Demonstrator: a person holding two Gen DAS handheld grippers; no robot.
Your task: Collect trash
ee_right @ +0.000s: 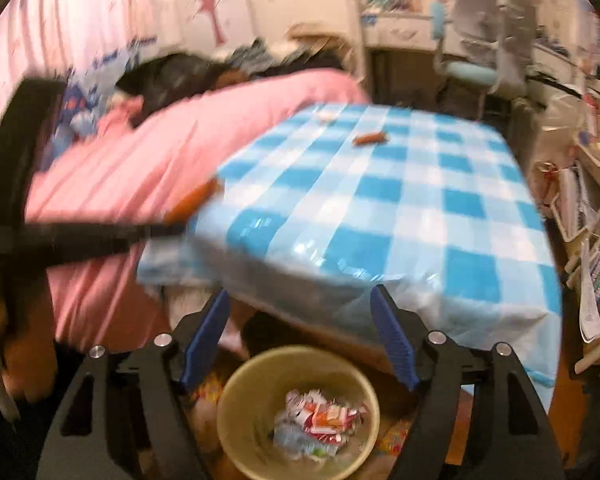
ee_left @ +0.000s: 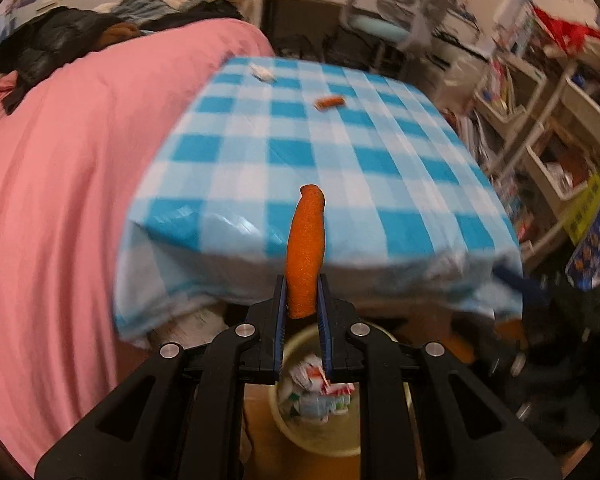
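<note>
The left gripper (ee_left: 303, 300) was clamped on an orange wrapper (ee_left: 305, 248) just above the yellowish bin (ee_right: 236, 396), which stood on the floor at the table's near edge with crumpled wrappers (ee_right: 320, 420) inside; the right gripper (ee_right: 300, 340) hung over the bin with jaws wide and nothing between them. To drop cleanly, the left should probably centre over the rim before letting go. Another orange wrapper (ee_left: 330, 102) and a white scrap (ee_left: 262, 72) lay far across the blue checked tablecloth (ee_left: 340, 168), beside a pink-covered bed (ee_left: 60, 180) in a cluttered room.
</note>
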